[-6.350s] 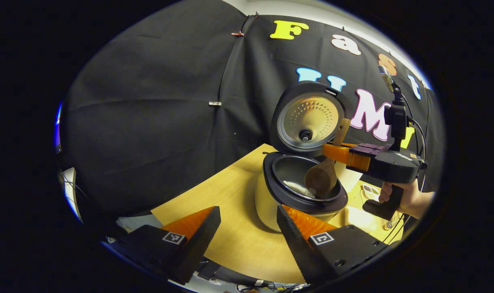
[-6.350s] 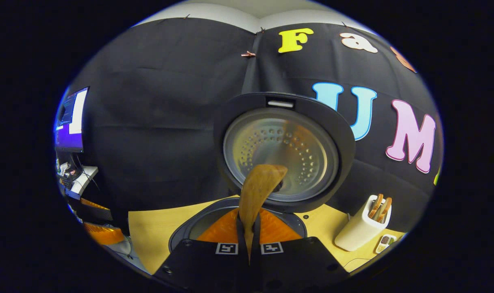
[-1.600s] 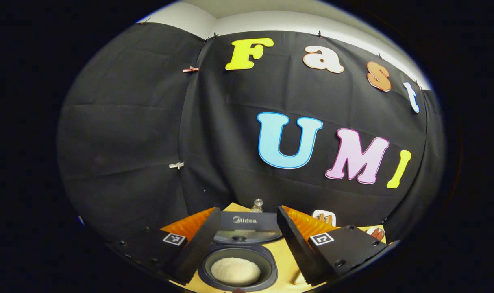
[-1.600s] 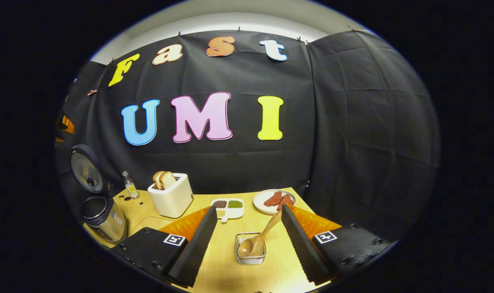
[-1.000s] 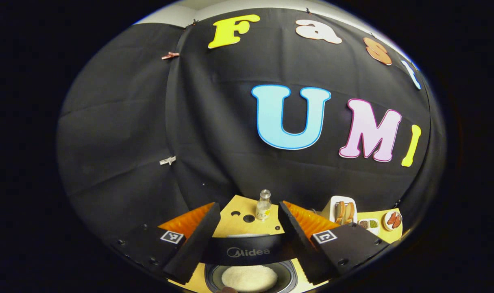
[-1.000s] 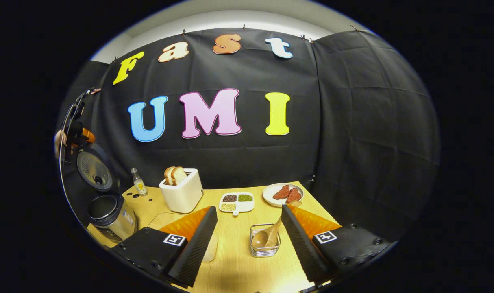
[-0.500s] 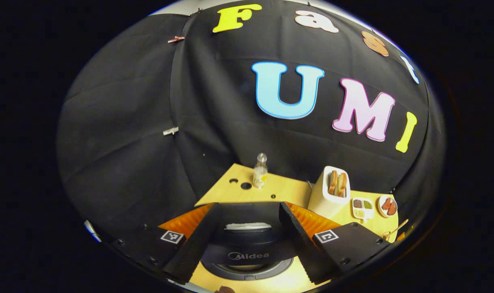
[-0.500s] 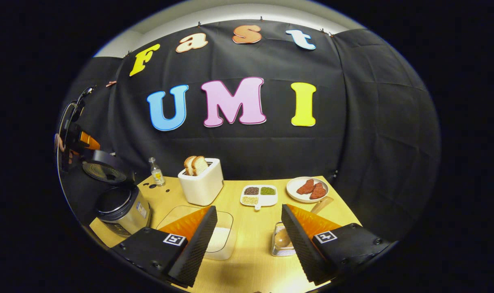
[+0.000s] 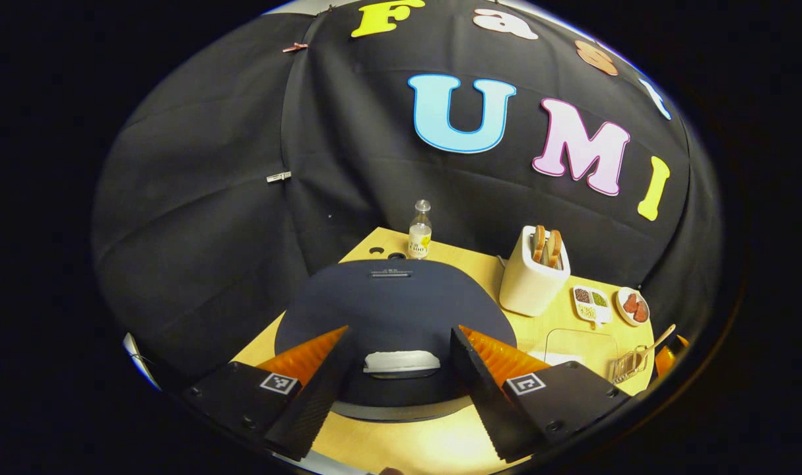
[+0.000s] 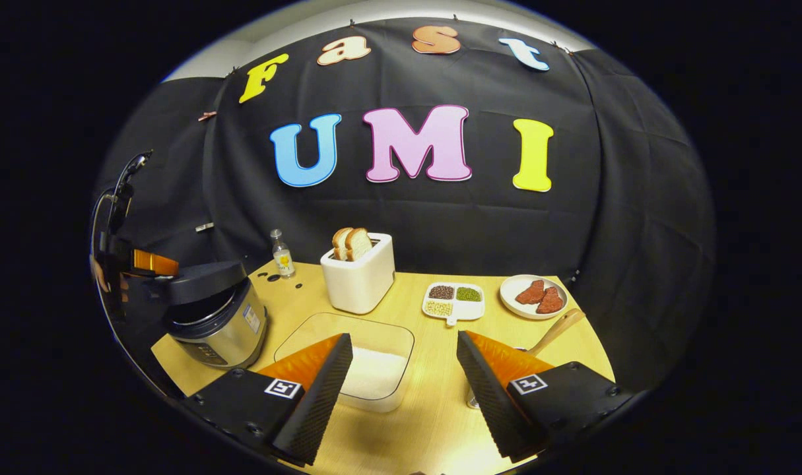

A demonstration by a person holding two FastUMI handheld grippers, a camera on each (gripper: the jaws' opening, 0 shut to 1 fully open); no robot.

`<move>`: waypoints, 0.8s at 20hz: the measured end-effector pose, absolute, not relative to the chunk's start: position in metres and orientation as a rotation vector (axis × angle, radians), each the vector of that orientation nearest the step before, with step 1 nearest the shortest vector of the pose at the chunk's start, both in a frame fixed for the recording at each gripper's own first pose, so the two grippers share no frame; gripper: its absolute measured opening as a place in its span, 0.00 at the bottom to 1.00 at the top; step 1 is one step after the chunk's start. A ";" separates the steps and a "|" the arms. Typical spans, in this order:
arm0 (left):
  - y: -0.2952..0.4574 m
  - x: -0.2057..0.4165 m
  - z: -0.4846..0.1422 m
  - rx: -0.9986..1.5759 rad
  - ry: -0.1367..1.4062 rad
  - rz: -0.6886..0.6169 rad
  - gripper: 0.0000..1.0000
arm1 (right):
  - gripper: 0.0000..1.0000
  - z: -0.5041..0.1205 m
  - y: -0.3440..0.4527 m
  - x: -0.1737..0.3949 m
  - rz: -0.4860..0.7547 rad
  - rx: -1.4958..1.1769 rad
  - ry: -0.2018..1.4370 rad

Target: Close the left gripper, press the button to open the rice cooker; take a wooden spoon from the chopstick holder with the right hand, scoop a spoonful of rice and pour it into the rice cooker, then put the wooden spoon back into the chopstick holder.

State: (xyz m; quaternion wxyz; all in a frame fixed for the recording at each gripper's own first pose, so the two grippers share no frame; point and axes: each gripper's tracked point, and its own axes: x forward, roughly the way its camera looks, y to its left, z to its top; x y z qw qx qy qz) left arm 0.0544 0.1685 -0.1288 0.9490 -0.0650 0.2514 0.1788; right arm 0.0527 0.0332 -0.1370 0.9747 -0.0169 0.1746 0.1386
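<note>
With the wooden spoon (image 10: 551, 334) resting in the chopstick holder (image 9: 628, 366), the scooping looks done; both claws stand spread and empty, the left gripper (image 9: 401, 353) over the rice cooker (image 10: 216, 315), its lid nearly down.

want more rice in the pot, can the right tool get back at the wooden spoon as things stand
Probably yes. The right tool is open and empty, and the wooden spoon leans in the wire holder just beyond its finger, handle free.
</note>
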 end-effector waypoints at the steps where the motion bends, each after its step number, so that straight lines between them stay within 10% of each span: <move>1: 0.167 0.053 -0.136 -0.125 0.517 0.361 0.99 | 0.99 -0.138 0.033 0.052 0.283 -0.038 0.357; 16: 0.163 0.051 -0.183 -0.077 0.526 0.396 1.00 | 0.99 -0.157 -0.008 0.040 0.274 -0.025 0.398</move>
